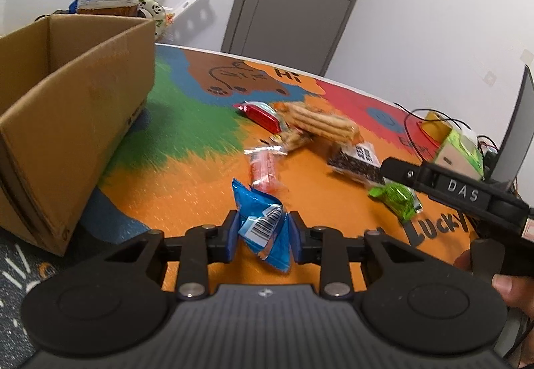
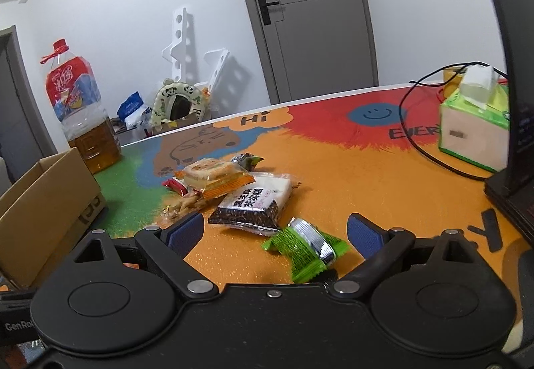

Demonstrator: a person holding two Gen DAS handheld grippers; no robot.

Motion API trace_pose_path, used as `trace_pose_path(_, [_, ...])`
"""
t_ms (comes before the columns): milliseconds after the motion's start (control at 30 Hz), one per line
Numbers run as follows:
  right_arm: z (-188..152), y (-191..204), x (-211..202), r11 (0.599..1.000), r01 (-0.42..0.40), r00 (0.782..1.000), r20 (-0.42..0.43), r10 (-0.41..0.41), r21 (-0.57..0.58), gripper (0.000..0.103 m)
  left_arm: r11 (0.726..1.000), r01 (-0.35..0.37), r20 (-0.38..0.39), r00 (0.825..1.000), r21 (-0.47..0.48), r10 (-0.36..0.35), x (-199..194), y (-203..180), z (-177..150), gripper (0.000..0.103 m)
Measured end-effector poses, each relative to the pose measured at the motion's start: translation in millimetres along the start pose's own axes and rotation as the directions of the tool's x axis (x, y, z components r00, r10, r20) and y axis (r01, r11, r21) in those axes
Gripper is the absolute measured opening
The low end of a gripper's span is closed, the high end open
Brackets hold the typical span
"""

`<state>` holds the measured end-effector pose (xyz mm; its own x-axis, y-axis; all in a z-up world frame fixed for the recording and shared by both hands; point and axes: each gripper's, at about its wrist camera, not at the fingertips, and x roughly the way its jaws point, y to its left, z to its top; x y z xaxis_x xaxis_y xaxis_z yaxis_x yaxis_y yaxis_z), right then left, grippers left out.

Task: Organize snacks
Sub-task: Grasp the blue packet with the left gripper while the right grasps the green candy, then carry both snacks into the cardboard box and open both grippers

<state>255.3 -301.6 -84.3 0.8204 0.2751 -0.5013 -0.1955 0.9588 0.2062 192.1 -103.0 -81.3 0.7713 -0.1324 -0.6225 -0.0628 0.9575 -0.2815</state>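
At the bottom of the left wrist view, the left gripper (image 1: 262,230) has its 2 blue-padded fingers (image 1: 231,237) closed against a crinkled blue foil snack packet with a white barcode panel (image 1: 263,225), which sits pinched between the pads at lower centre. Beyond it, toward mid-frame, a small pink-and-clear wrapped snack (image 1: 264,168) lies on the bright orange, green, red and blue printed worktop (image 1: 200,175). Further up sit a red foil packet (image 1: 262,115) and a clear-wrapped tan biscuit pack (image 1: 322,125), close together. An open brown cardboard box (image 1: 76,122) fills the left side of the frame.

In the right wrist view, the right gripper (image 2: 275,230) at the bottom holds its fingers (image 2: 362,233) spread wide apart, gripping nothing. A green mesh-patterned snack wrapper with a silver band (image 2: 302,248) lies on the worktop between them, nearer the right pad; whether it touches that pad is unclear. Just above it sits a black-and-white sesame cake packet (image 2: 253,205), and behind that an orange-trimmed clear cracker pack (image 2: 217,175). At the right edge stands a green-and-white tissue box (image 2: 474,132), with a black cable (image 2: 420,148) looping beside it. A large plastic bottle of amber liquid with a red label (image 2: 83,115) stands at upper left.
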Motion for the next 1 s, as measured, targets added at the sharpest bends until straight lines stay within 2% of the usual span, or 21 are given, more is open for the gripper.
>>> trace_pose_path(133, [-0.7, 4.8, 11.0, 1.0, 0.001, 0.999, -0.033, -0.001, -0.021, 0.093, 1.0, -0.031, 0.013, 0.999, -0.003, 0.031, 1.1, 1.5, 3.4, 0.03])
trace_pose_path(167, [-1.7, 5.7, 13.1, 0.999, 0.015, 0.999, -0.041, -0.016, -0.03, 0.086, 0.999, -0.035, 0.015, 0.999, -0.003, 0.035, 0.6, 1.3, 3.6, 0.03])
trace_pose_path(200, [-3.0, 5.6, 13.9, 0.999, 0.031, 0.998, -0.048, -0.032, -0.034, 0.071, 0.999, -0.037, 0.016, 0.999, -0.002, 0.037, -0.3, 0.8, 3.6, 0.03])
trace_pose_path(267, [-5.6, 0.6, 14.4, 1.0, 0.018, 0.996, -0.083, -0.018, -0.007, 0.05, 0.999, -0.038, 0.016, 0.999, 0.0, 0.038, -2.8, -0.2, 3.0, 0.03])
trace_pose_path(333, [-9.3, -1.7, 8.0, 1.0, -0.005, 0.997, -0.078, 0.005, 0.004, 0.045, 0.999, -0.039, 0.016, 0.999, 0.001, 0.039, -6.7, -1.4, 3.0, 0.03])
trace_pose_path(367, [-11.9, -1.6, 4.1, 1.0, -0.009, 0.997, -0.077, 0.01, 0.002, 0.033, 0.999, -0.039, 0.019, 0.999, 0.006, 0.039, -9.1, -2.3, 2.6, 0.03])
trace_pose_path(467, [-17.3, -3.0, -7.1, 0.998, -0.045, 0.997, -0.055, 0.047, 0.035, 0.028, 0.999, -0.038, 0.03, 0.999, 0.015, 0.038, -17.1, -5.2, 3.6, 0.03])
trace_pose_path(700, [-20.2, -4.0, -32.5, 0.994, -0.084, 0.996, 0.015, 0.083, 0.073, 0.027, 0.999, -0.029, 0.073, 0.997, 0.04, 0.026, -42.4, -14.3, 8.0, 0.03])
trace_pose_path(1000, [-8.7, 12.5, -59.0, 0.984, -0.163, 0.982, 0.108, 0.154, 0.075, 0.027, 0.998, -0.028, 0.145, 0.989, 0.048, 0.02, -78.9, -16.9, 16.5, 0.03])
